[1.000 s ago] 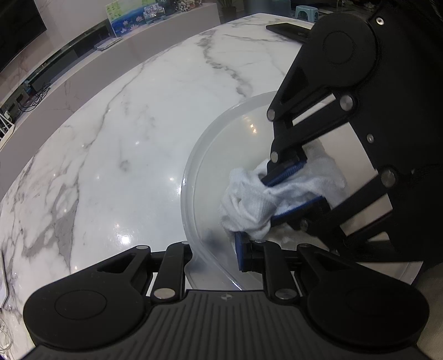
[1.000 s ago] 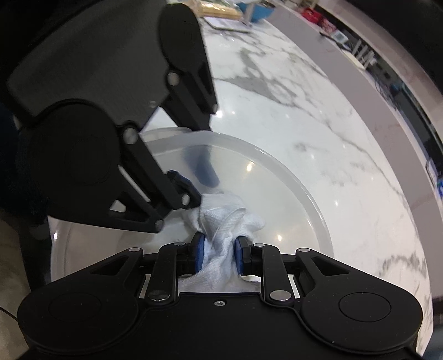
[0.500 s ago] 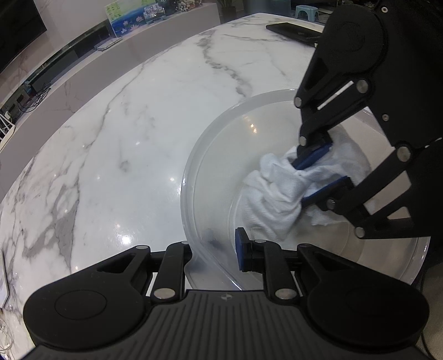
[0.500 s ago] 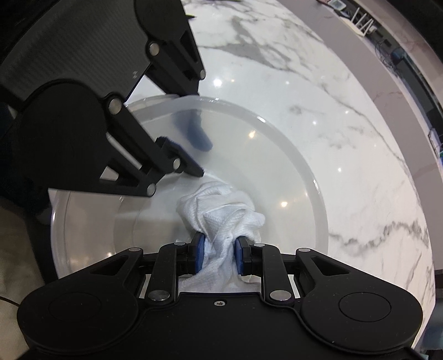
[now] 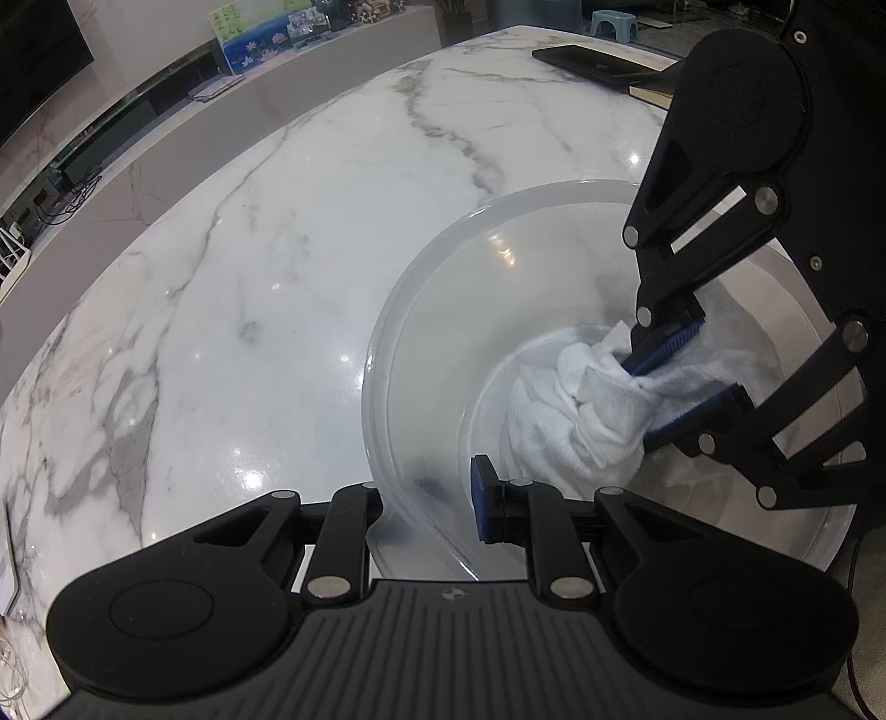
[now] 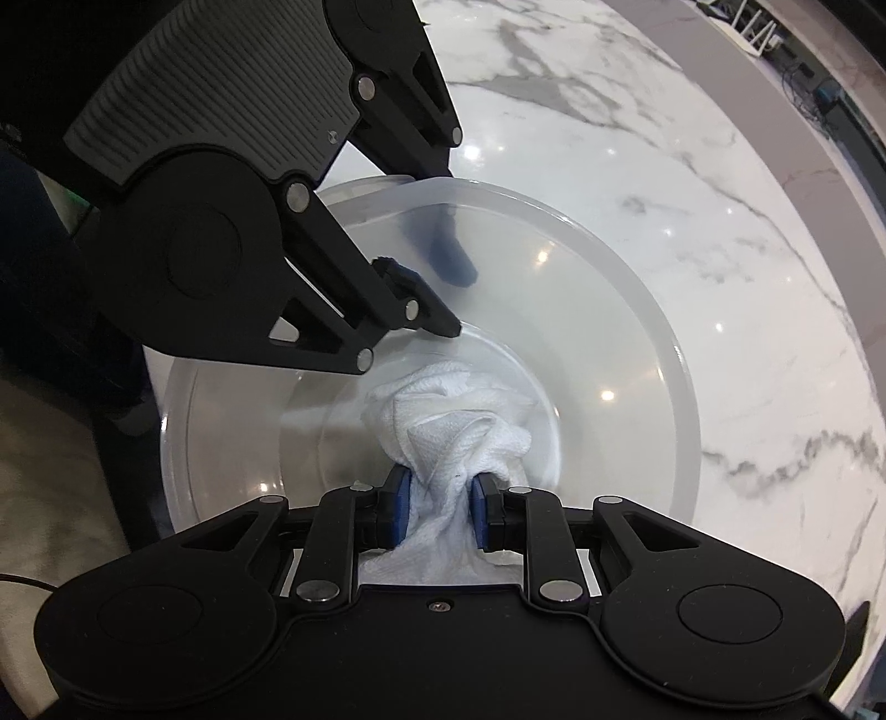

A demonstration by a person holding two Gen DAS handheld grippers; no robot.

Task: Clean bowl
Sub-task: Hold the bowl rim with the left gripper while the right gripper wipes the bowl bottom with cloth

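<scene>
At near edge of tabletop: translucent bowl [image 5: 382,354], upright, partly overhanging or right at the marble tabletop [image 5: 232,288] edge, can't tell which
bowl in right wrist view: bowl [image 6: 681,387] rim wide, walls cloudy, light glints on inner wall
cloth: white cloth [image 5: 570,415] bunched up, pressed on bowl floor, right-of-centre in left wrist view
cloth in right wrist view: cloth [image 6: 459,421] wad sits at bowl bottom, tail runs back between the blue pads
right gripper: right gripper [image 6: 440,509] clamped on the cloth, tips down inside the bowl
right gripper from left cam: right gripper [image 5: 684,382] comes in from right side, blue pads pinching cloth top and bottom
left gripper: left gripper [image 5: 426,498] straddles near bowl wall, one finger outside, one inside, jaws closed on the wall
left gripper from right cam: left gripper [image 6: 443,293] grips rim at far-left of bowl, outer blue pad seen blurred through the plastic
far right corner of tabletop: dark phone [image 5: 598,58] lying flat, touching a notebook edge, well apart from bowl
beyond far edge: low ledge with a blue picture [image 5: 255,41] propped on it
</scene>
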